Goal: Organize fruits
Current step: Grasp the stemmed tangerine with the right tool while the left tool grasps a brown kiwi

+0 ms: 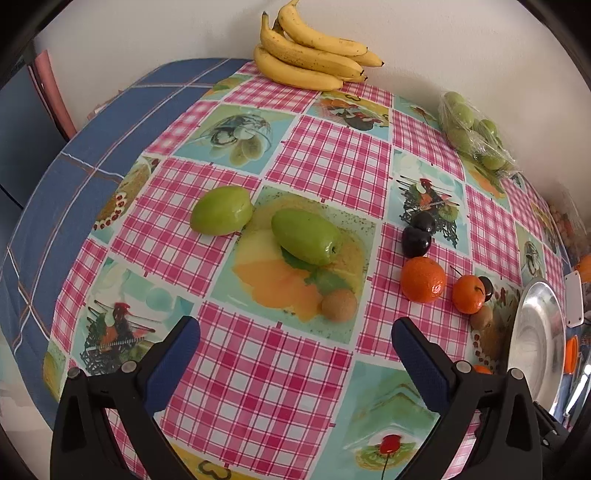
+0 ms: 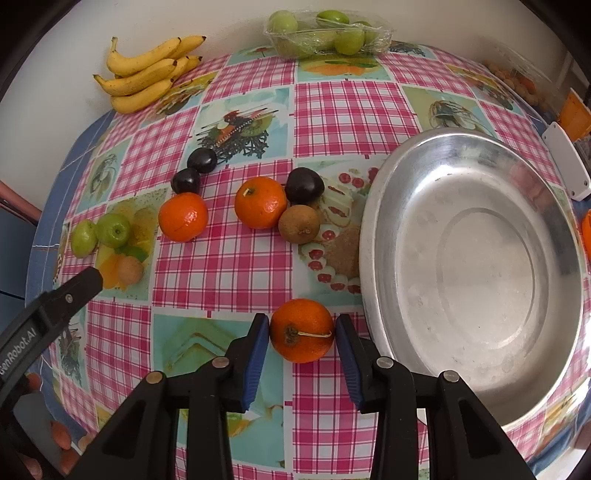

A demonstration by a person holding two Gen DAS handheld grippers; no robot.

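In the right wrist view, the right gripper [image 2: 301, 334] sits at the bottom centre of the frame with an orange [image 2: 302, 329] between its two blue pads. Both pads appear to touch the fruit's sides, so the gripper looks clenched on the orange, though whether the fruit is lifted or still resting on the tablecloth [image 2: 229, 266] cannot be told. The orange's stem end faces the camera.

The relation that matters is where the metal bowl [image 2: 373, 236] lies from this orange: it fills the right half of the frame, and its near rim is just beside the right pad. The bowl looks empty, so sorting seems barely begun. Judging from this, the coming move is a short carry up and to the right, over the rim.

The other loose fruit lies further up and left in the same view: two more oranges [image 2: 260, 202], three dark plums [image 2: 304, 185], a brown fruit [image 2: 299, 223], and green fruits [image 2: 113, 230] at the left edge. Bananas [image 2: 147, 77] and a wrapped tray of green fruit [image 2: 327, 35] sit at the top by the wall.

The left gripper [image 1: 295, 341] is released, its fingers spread wide at the bottom of its own frame, holding nothing. A small brown fruit [image 1: 338, 305] and a long green fruit [image 1: 306, 236] lie ahead of it, the green one's long axis running from upper left to lower right.
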